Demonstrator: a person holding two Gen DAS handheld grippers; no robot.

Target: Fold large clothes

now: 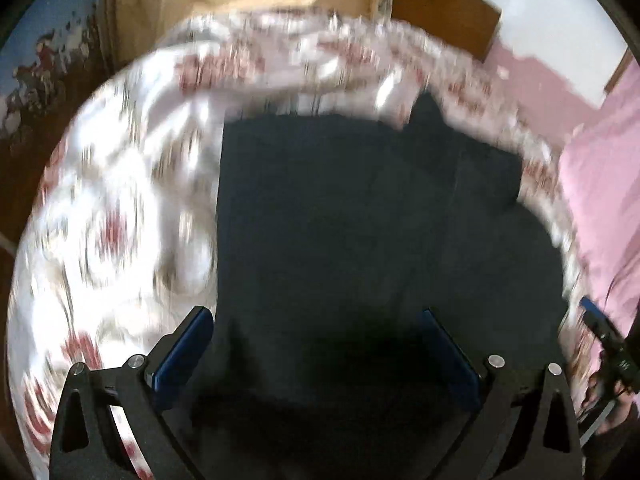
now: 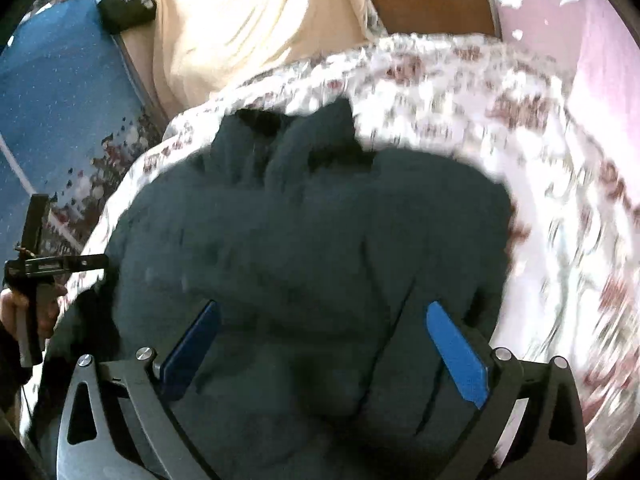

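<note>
Dark navy garment [image 1: 360, 216] on a white bedspread [image 1: 120, 208] patterned with red flowers, cream cloth [image 2: 248, 20] behind, brown wooden board [image 2: 432, 0], pink wall [image 1: 608, 184], blue carpet [image 2: 60, 92], and blue-padded black grippers.

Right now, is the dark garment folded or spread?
Folded: the dark garment lies as a compact layered block with a straight left edge on the floral bedcover.

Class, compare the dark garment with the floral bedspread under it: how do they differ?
The dark garment is plain navy; the floral bedspread is white with red flowers. The garment is smaller and lies folded on top; the bedspread spreads out beyond it on every side. Both are cloth.
</note>
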